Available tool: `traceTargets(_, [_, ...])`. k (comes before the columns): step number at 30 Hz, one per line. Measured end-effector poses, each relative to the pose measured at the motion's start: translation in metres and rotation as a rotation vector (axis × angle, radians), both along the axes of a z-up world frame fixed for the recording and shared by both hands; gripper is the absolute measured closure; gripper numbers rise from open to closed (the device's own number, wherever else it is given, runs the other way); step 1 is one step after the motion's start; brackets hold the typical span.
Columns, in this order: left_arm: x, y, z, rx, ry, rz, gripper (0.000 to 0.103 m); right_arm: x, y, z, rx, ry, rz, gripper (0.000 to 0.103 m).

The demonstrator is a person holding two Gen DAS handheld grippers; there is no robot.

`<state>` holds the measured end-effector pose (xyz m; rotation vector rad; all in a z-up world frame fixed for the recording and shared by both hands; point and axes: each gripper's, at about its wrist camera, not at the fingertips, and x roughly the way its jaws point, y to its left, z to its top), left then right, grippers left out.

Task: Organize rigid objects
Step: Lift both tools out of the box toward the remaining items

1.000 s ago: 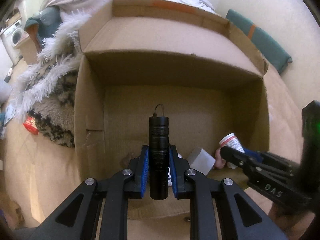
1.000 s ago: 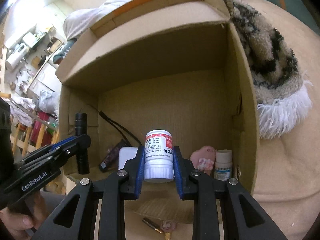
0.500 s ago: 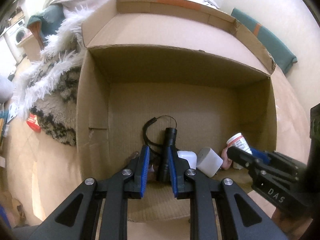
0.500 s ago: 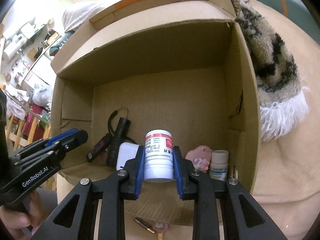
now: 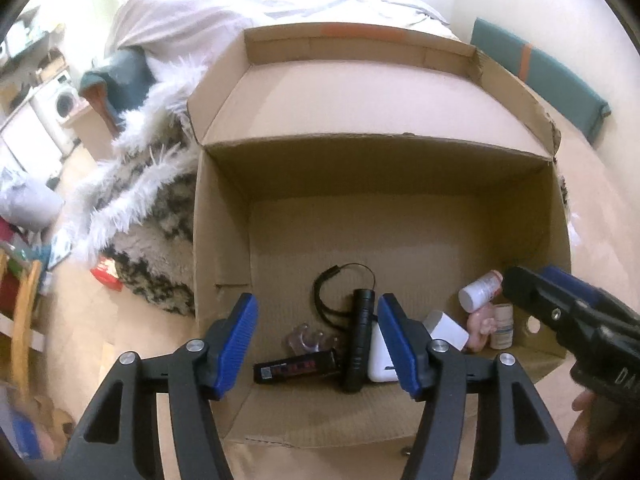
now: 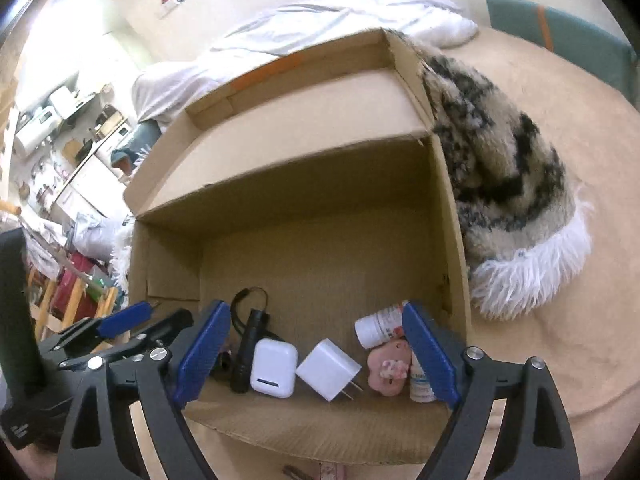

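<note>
Opening over the cardboard box (image 5: 224,240), the left gripper (image 5: 318,344) has let go of the black flashlight (image 5: 359,340), which a second ago stood pinched upright between its pads and now lies on the box floor beyond its spread jaws. Beside it, the right gripper (image 6: 316,354) is opening too; the white pill bottle (image 6: 382,326) it clamped earlier lies tipped just inside its right finger, near a pink toy (image 6: 390,372), a white charger (image 6: 329,368) and an earbud case (image 6: 274,368).

A shaggy rug (image 6: 508,168), white bedding (image 5: 248,12), perhaps a washing machine (image 5: 64,100).
</note>
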<state>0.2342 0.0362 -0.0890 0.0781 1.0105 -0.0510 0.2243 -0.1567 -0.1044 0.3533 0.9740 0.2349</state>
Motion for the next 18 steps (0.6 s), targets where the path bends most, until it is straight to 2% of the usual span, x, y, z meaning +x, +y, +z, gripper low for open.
traceTargets(11, [-0.007, 0.004, 0.014, -0.019, -0.003, -0.012, 0.044, -0.004, -0.01, 0.004, 0.063, 0.008, -0.021, 0.01])
traceTargets(14, [-0.011, 0.009, 0.024, -0.001, -0.012, 0.012, 0.044, -0.009, -0.012, 0.011, 0.064, -0.01, -0.026, 0.01])
traceTargets(18, [-0.024, 0.021, 0.036, -0.024, 0.0, 0.043, 0.044, -0.022, -0.015, 0.017, 0.068, -0.014, -0.03, 0.01])
